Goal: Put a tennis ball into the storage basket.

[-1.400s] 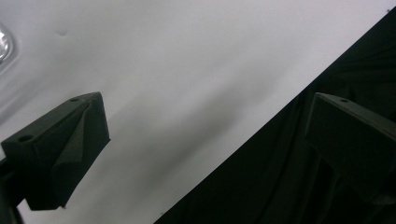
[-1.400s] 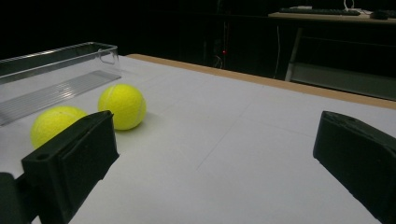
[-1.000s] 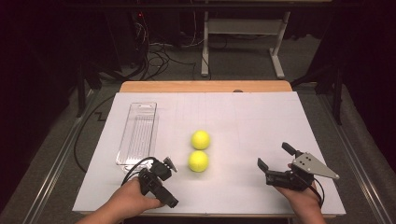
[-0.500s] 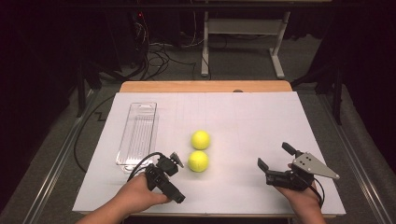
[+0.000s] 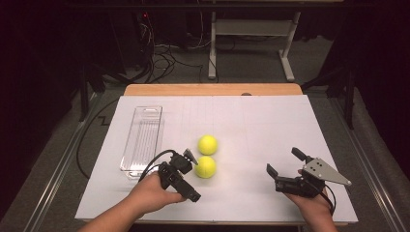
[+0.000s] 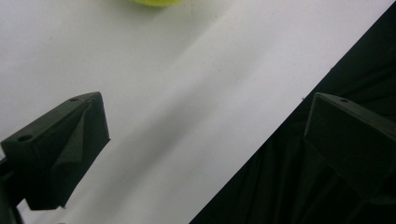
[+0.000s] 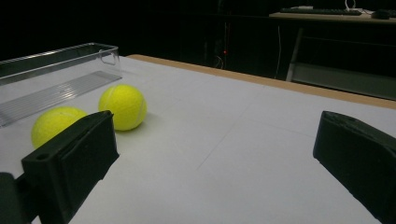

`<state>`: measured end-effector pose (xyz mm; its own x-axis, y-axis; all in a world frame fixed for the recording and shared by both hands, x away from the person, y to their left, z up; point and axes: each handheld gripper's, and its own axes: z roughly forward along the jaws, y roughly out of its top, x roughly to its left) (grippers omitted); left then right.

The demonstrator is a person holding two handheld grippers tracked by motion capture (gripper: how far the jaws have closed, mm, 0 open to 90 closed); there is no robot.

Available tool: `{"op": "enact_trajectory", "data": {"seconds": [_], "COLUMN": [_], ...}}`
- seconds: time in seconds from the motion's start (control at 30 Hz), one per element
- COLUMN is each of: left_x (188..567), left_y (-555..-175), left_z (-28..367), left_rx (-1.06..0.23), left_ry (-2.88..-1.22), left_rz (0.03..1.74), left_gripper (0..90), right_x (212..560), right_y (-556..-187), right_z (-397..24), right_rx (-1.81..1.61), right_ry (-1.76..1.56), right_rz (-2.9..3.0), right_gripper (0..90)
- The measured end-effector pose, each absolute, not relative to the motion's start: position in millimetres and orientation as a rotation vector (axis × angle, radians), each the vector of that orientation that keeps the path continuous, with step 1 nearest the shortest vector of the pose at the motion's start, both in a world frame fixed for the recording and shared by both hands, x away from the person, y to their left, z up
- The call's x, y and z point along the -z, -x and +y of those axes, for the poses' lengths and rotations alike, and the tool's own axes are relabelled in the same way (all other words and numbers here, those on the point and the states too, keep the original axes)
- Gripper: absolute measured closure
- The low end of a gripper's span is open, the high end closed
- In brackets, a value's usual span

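White table [image 5: 270, 125], 2 tennis balls [image 5: 207, 144], 1 clear tray [image 5: 143, 140], 2 grippers [image 5: 189, 160]

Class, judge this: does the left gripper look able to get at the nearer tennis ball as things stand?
Probably yes. The left gripper is open beside the nearer tennis ball, with bare table between them.

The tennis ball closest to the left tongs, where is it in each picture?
High view: the near tennis ball lies low in the middle, just right of the left tongs.
Left gripper view: a yellow sliver at the top edge, likely the same ball.
Right gripper view: far left, partly behind the black jaw.
Shared landmark: the white table cover.
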<state>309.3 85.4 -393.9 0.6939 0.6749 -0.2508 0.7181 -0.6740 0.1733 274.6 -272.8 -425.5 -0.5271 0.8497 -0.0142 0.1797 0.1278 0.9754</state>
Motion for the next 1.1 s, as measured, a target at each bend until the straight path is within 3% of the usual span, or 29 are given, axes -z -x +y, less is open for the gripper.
{"op": "enact_trajectory", "data": {"seconds": [1.1], "left_x": [381.8], "left_y": [-339.2], "left_z": [62.6], "left_rx": [0.201], "left_ry": [-2.647], "left_rz": [1.173], "left_gripper": [0.6], "right_x": [424.7], "right_y": [-274.4], "right_z": [-272.6], "right_rx": [-1.442], "right_ry": [-0.991], "right_rz": [1.807], "right_gripper": [0.1]}}
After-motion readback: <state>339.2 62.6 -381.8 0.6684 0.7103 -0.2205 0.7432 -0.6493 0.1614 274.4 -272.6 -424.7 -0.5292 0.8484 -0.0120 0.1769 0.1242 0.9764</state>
